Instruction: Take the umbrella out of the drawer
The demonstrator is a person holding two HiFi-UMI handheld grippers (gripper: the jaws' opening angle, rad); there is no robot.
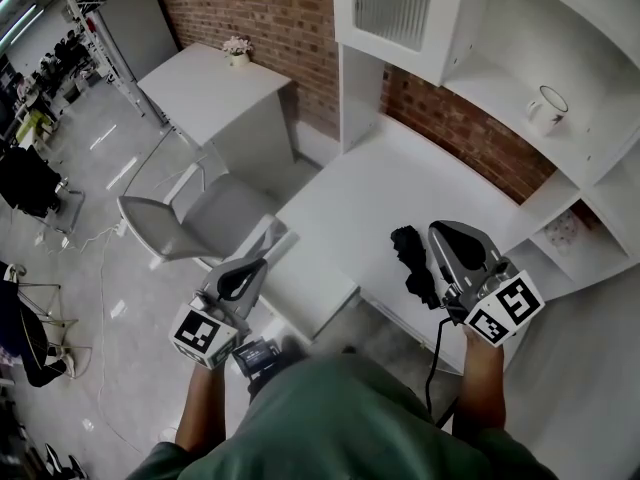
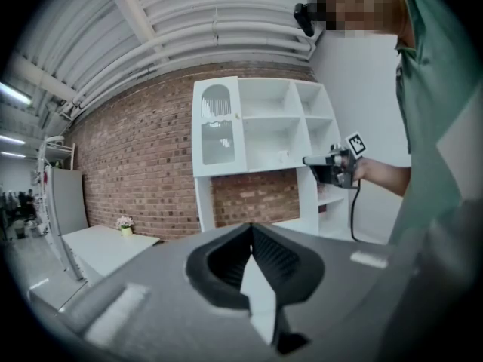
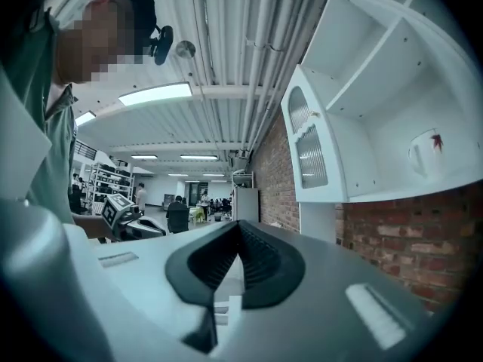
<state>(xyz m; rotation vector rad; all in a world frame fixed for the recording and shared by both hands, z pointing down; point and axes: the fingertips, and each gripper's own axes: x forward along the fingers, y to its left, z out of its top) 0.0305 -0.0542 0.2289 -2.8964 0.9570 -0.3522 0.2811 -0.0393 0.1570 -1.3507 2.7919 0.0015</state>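
A folded black umbrella [image 1: 410,264] lies on the white desk [image 1: 370,193] near its front edge. My right gripper [image 1: 437,230] hovers beside and above it, apart from it. In the right gripper view its jaws [image 3: 240,226] meet with nothing between them, and they point level along the brick wall. My left gripper [image 1: 262,258] is at the desk's left front corner, and its jaws [image 2: 251,228] also stand shut and empty. A white drawer unit [image 1: 310,288] sits under the desk's front edge; I cannot tell whether it is open.
White wall shelves [image 1: 520,78] hold a mug [image 1: 548,106] above the desk. A glass-door cabinet [image 1: 395,8] hangs at the left of the shelves. A grey chair [image 1: 190,218] stands left of the desk. A side table carries a small flower pot [image 1: 237,52].
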